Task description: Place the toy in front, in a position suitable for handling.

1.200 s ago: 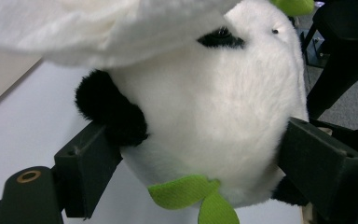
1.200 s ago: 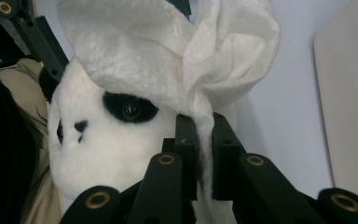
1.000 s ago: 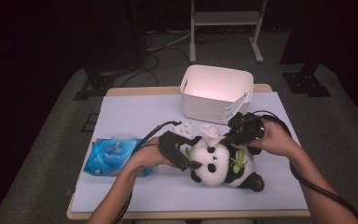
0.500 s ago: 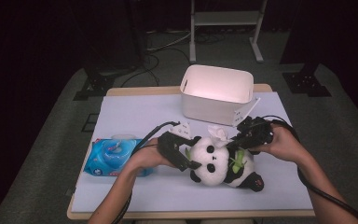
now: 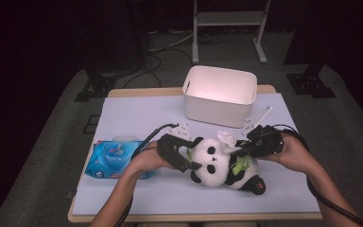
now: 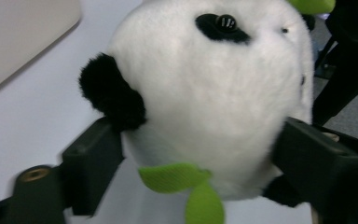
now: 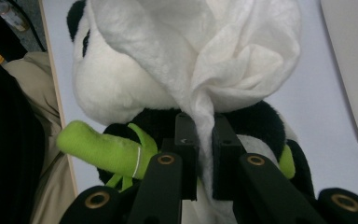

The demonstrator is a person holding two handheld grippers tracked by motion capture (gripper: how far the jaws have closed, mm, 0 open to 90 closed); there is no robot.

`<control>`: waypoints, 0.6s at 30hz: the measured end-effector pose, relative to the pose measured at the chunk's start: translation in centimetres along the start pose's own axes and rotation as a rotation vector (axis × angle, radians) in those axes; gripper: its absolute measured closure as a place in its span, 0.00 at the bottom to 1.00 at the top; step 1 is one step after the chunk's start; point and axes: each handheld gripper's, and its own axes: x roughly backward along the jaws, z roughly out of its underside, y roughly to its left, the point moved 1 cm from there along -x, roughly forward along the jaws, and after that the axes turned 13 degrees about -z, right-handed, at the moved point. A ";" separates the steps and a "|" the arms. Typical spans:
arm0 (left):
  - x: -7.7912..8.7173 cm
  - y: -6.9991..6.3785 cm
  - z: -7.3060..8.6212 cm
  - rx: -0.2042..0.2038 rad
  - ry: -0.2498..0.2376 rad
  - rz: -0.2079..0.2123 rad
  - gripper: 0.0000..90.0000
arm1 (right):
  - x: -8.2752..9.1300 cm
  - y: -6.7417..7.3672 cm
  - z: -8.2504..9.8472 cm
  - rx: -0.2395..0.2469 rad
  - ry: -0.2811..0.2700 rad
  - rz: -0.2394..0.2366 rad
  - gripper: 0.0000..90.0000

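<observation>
A black-and-white panda plush [image 5: 215, 163] with green leaves lies on the light mat near the front. My left gripper [image 5: 193, 155] clasps its head from the left. In the left gripper view the panda [image 6: 205, 93] sits between the two jaws, both pressing into the fur, and they have just been closing a little further on it. My right gripper [image 5: 244, 147] comes in from the right, shut on a crumpled white wipe [image 5: 227, 138]. In the right gripper view the wipe [image 7: 223, 56] bunches out of the gripper [image 7: 205, 135] and drapes over the panda [image 7: 116, 79] at its neck.
A white bin [image 5: 220, 94] stands open behind the panda at the back of the mat. A blue pack of wipes [image 5: 113, 158] lies at the left, beside my left forearm. The table's front edge [image 5: 194, 217] runs just below the panda.
My right gripper has shifted a little to the right and nearer the front edge with the wipe in it. The left gripper and the panda have stayed in place.
</observation>
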 end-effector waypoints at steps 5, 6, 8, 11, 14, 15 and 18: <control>-0.1 0.1 0.3 0.011 0.009 0.000 0.21 | -0.2 0.7 -0.4 0.018 0.015 -0.004 0.92; -0.1 0.1 0.3 0.010 0.008 0.000 0.21 | -0.2 0.9 -0.6 0.028 0.021 -0.006 0.92; -0.1 0.0 0.1 0.010 0.003 0.001 0.21 | -0.3 1.2 -0.9 0.044 0.017 -0.011 0.93; -0.1 -0.1 -0.2 0.001 0.004 -0.001 0.21 | -0.5 1.6 -1.4 0.061 0.026 -0.017 0.93; -0.1 -0.1 -0.2 0.002 0.005 -0.002 0.21 | -0.6 2.0 -1.9 0.077 0.036 -0.018 0.93; -0.1 -0.1 -0.3 0.004 0.003 -0.003 0.21 | -0.5 2.1 -1.9 0.075 0.035 -0.020 0.93; -0.1 0.0 -0.3 0.007 0.000 -0.003 0.21 | -0.3 2.5 -1.9 0.084 0.023 -0.030 0.93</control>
